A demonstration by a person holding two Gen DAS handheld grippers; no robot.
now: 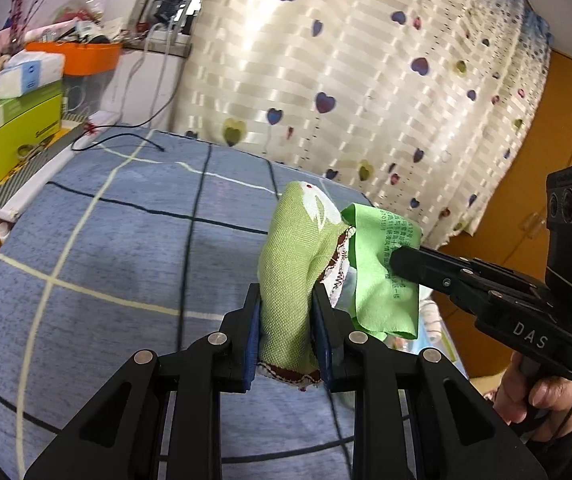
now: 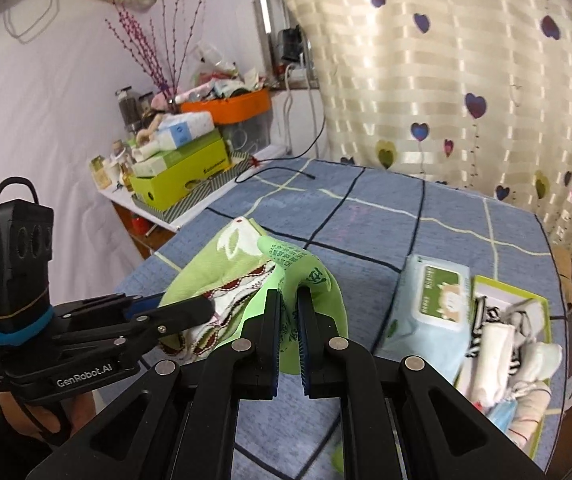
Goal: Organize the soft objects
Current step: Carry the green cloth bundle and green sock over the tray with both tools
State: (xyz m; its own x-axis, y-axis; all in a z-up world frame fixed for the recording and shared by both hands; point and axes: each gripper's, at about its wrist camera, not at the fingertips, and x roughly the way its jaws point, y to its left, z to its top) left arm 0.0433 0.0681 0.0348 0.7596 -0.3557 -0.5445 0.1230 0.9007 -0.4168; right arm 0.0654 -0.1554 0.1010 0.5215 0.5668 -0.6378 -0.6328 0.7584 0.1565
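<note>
My left gripper is shut on a woven green cloth with a white rabbit print and brown-stitched hem, held above the blue checked bed. My right gripper is shut on a bright green thin cloth with printed text, right beside the woven cloth. The right gripper also shows in the left wrist view, pinching the thin cloth. The left gripper shows in the right wrist view.
A pack of wet wipes and a green-rimmed box holding rolled socks and cloths lie on the bed at right. A cluttered side table with a lime box stands at the far left. A heart-print curtain hangs behind.
</note>
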